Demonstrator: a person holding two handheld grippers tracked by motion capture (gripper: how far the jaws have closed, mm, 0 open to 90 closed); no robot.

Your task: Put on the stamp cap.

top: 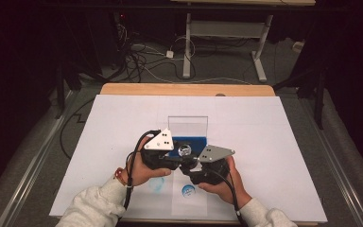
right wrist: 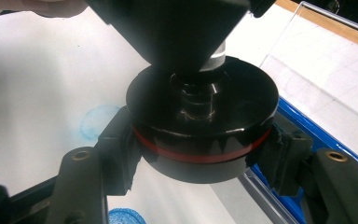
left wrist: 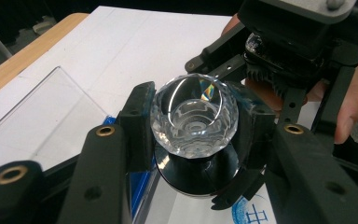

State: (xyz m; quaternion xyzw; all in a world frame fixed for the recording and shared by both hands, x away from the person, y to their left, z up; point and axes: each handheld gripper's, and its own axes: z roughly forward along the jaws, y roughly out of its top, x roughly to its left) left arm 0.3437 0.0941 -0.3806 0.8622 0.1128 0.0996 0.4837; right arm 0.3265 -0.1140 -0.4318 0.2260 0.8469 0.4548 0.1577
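A faceted clear crystal knob (left wrist: 195,116) sits on top of a black round base (right wrist: 200,116) that has a red band around its side. My left gripper (left wrist: 196,125) is shut on the crystal knob, one pad on each side. My right gripper (right wrist: 199,150) is shut on the black base just below it. In the high view the two grippers meet at the middle of the table, left gripper (top: 174,158) and right gripper (top: 192,166), with the knob (top: 185,151) between them, held just above a blue tray (top: 196,142).
A clear upright plastic panel (top: 187,124) stands at the blue tray's far side. White paper (top: 123,123) covers the wooden table (top: 184,89). Two round blue marks (top: 188,190) (top: 157,184) lie on the paper near the front edge. Cables and a desk frame lie on the floor beyond.
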